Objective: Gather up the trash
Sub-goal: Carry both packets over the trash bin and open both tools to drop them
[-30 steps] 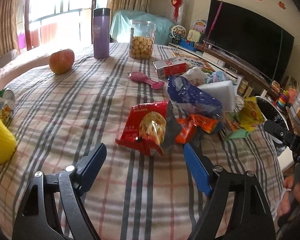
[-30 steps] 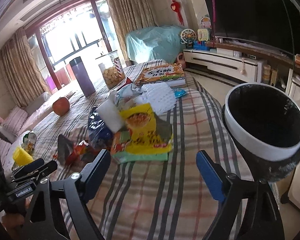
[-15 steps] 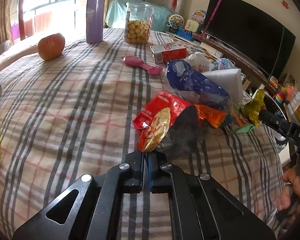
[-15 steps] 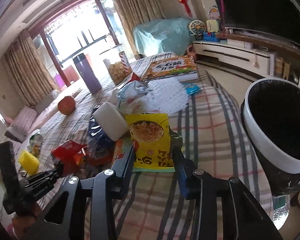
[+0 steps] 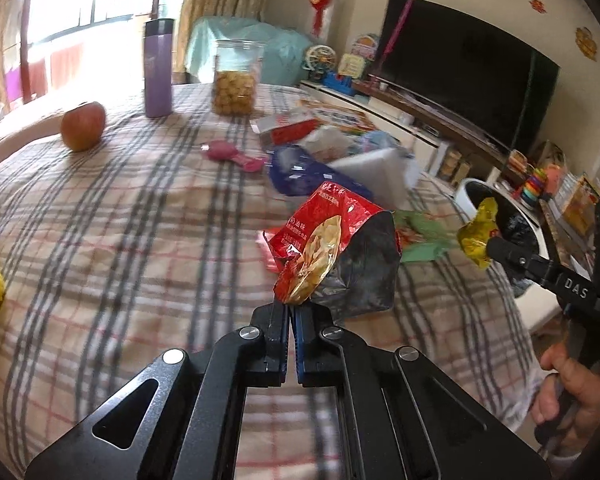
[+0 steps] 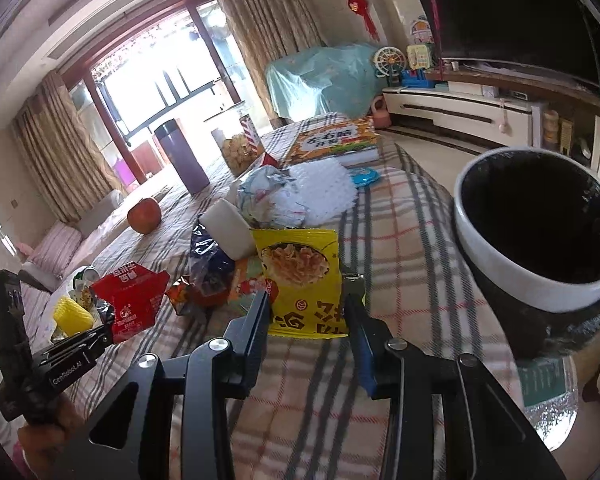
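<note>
My left gripper (image 5: 291,310) is shut on a red snack wrapper (image 5: 324,240) and holds it lifted above the plaid tablecloth; the wrapper also shows in the right wrist view (image 6: 134,300). My right gripper (image 6: 306,308) is shut on a yellow snack bag (image 6: 302,280), held up off the table; the bag also shows in the left wrist view (image 5: 476,236). A white-rimmed trash bin with a black liner (image 6: 536,236) stands right of the table edge. More wrappers lie in a heap: a blue bag (image 6: 210,264), an orange wrapper (image 6: 184,294).
On the table stand a purple flask (image 5: 159,68), a cookie jar (image 5: 236,80), an apple (image 5: 83,126), a pink spoon (image 5: 232,156), a white foam block (image 6: 228,228), crumpled plastic (image 6: 276,196) and a book (image 6: 336,142). A TV (image 5: 460,68) is at the right.
Both grippers closed on wrappers: the left took the red wrapper and raised it, the right closed on the yellow bag and lifted it off the heap.
</note>
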Available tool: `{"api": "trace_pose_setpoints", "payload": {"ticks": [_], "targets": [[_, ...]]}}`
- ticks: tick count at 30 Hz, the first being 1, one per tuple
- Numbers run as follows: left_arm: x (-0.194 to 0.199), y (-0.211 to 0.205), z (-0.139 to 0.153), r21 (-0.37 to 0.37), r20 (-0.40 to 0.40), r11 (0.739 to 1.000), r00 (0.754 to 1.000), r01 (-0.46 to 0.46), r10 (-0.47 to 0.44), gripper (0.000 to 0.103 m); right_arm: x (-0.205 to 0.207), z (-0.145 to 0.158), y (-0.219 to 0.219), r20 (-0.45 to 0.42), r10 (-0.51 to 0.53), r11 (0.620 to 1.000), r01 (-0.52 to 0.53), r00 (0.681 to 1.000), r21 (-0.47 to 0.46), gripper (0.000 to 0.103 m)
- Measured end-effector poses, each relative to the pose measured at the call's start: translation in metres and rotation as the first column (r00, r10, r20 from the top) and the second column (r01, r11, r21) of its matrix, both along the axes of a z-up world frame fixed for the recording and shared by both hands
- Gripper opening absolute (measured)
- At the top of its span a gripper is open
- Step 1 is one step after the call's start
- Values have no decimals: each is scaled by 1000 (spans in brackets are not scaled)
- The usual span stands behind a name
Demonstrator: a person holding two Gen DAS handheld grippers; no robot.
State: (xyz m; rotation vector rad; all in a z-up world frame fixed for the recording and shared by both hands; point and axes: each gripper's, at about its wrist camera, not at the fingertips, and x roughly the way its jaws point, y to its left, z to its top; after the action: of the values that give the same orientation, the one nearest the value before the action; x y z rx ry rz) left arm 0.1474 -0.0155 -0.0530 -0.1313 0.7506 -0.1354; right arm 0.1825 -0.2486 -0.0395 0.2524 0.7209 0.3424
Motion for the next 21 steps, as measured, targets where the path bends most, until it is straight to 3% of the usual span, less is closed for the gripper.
{"api": "trace_pose_setpoints", "payload": {"ticks": [21], "targets": [[31,-131,14,31,-7,965,965,261,-261,2,-8,11,-95,14,-154,988,154,988,8,39]]}}
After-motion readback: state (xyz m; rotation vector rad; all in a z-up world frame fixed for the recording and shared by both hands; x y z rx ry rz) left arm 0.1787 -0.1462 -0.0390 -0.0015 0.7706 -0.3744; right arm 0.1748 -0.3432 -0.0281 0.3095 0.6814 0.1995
